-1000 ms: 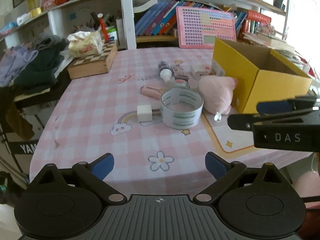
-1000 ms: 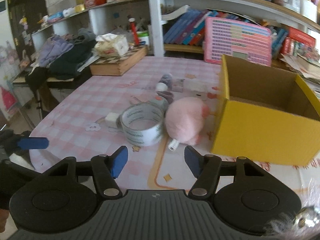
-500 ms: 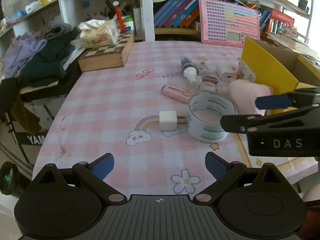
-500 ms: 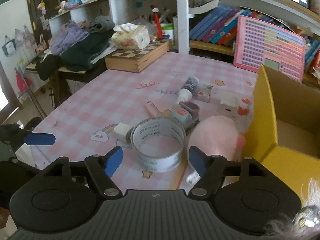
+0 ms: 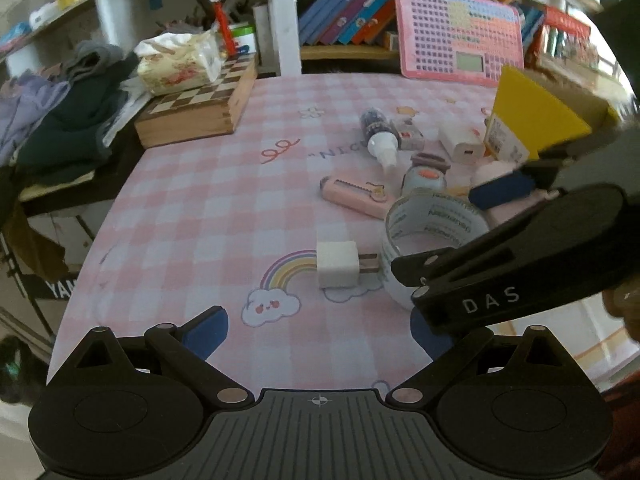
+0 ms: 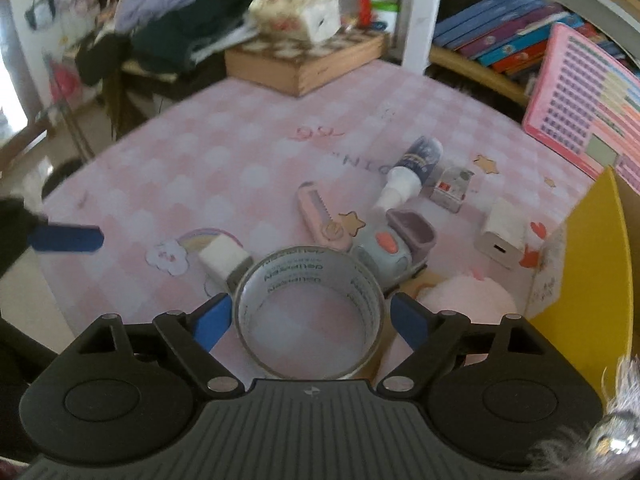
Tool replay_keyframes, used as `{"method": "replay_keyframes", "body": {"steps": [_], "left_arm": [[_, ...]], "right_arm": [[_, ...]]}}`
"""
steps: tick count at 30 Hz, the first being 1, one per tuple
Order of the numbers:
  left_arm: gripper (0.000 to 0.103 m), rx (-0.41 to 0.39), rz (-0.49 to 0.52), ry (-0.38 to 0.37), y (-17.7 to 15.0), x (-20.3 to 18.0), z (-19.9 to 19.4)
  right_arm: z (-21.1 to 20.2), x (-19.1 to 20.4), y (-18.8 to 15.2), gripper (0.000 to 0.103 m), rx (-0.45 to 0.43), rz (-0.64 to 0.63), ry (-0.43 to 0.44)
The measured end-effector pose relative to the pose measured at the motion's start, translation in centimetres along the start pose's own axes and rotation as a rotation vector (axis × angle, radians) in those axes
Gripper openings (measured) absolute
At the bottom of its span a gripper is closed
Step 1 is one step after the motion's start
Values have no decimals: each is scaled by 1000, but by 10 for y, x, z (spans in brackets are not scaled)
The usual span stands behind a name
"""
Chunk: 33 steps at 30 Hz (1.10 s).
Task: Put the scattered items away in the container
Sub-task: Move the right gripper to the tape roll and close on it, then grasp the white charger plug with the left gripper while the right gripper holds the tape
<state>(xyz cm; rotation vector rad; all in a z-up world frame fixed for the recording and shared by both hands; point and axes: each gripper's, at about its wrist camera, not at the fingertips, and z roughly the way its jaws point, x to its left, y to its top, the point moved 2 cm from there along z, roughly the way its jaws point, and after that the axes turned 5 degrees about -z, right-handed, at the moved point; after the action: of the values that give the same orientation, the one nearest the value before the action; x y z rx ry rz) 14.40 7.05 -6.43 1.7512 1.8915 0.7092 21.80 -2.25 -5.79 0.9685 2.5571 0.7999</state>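
Observation:
A roll of clear tape stands on the pink checked tablecloth, between the open fingers of my right gripper, not clamped. A white charger plug lies beside it. A pink utility knife, a dark glue bottle, a blue toy, a white adapter and a pink plush lie around. The yellow box stands at the right. My left gripper is open and empty above the near table edge; the right gripper crosses its view.
A wooden chess box with a tissue pack sits at the back left. A pink keyboard toy leans on the bookshelf behind. Clothes pile on a stand to the left.
My right gripper has moved forward and down, so the tape roll now sits between its fingers. My left gripper has shifted left and closer to the table.

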Motion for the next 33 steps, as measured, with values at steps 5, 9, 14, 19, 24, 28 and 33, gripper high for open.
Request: {"method": "replay_keyframes", "body": {"steps": [5,9,14,19,24,28,33], "left_arm": [[93,-27,121,12,2,-7,14],[89,-44,162,11,5,-11,23],[79,-33,127,-18,11,-12,36],[71,-30,110,-33,14,-15,48],[52,-38,78,-43,18,-15,55],[42,-27,52,-79,18,-13,53],[41,-10,2,-54,17,-5,46]], "right_arm": [[13,-1,5,86,36,-31,4],[12,-6,8,83,27,-34,14],[0,-15,13,83,-25,-12,30],[-10,-20,14,83,-51,-17,38],[-10,-21,14,83,-57,-26,53],[-11,-22,14,83,-57,-21,58],[-15,-19,12,83,-62,-16,66]]}}
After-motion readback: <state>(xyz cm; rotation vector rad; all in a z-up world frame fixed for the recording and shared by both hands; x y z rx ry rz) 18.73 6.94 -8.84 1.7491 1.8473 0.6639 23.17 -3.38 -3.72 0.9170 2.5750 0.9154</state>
